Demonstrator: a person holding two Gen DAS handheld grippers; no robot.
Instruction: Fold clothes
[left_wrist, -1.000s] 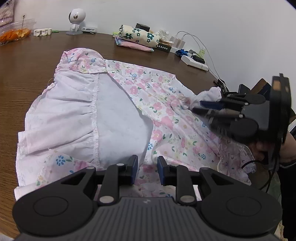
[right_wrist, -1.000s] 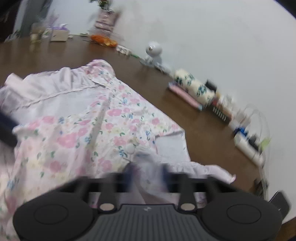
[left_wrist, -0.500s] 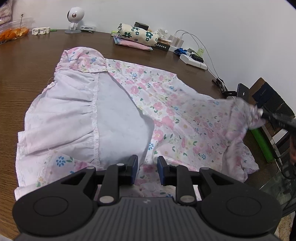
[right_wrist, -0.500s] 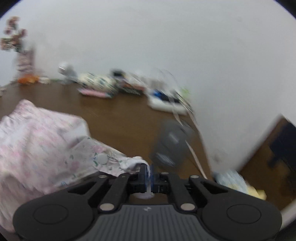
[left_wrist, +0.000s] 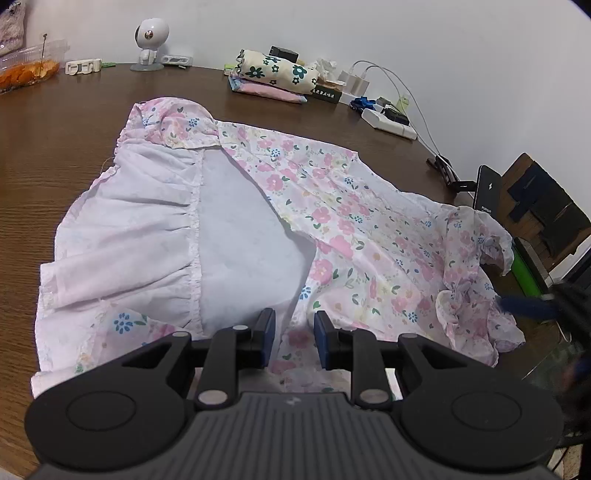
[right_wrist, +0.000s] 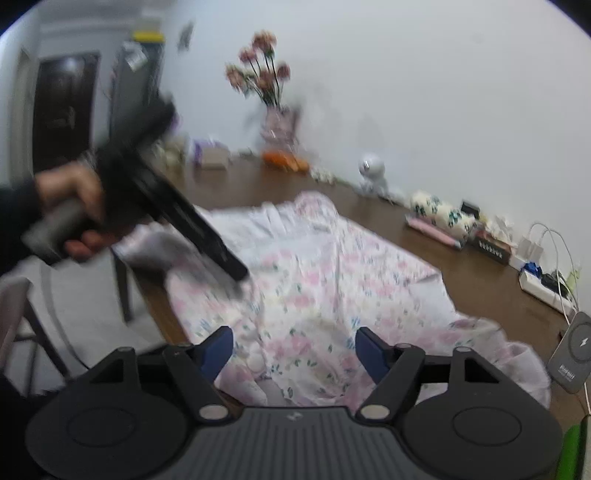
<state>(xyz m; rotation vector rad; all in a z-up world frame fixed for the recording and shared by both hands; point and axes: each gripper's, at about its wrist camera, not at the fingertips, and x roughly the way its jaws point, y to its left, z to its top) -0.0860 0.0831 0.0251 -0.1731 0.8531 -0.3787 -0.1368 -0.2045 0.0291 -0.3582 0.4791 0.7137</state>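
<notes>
bare table (left_wrist: 55, 155) left of the dress (left_wrist: 229, 236); far edge crowded by folded cloths (left_wrist: 277, 75) and power strip (left_wrist: 388, 122).

A brown wooden table (left_wrist: 55, 155) carries the spread floral dress (left_wrist: 332, 221).

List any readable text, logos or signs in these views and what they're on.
Nothing is legible as words.
Black pad, right table edge: lightning-bolt sign; small print below it too small to read.
Black box by the folded cloth: white characters, too small to read.
Left gripper and right gripper bodies: small embossed mark, no readable letters.
</notes>
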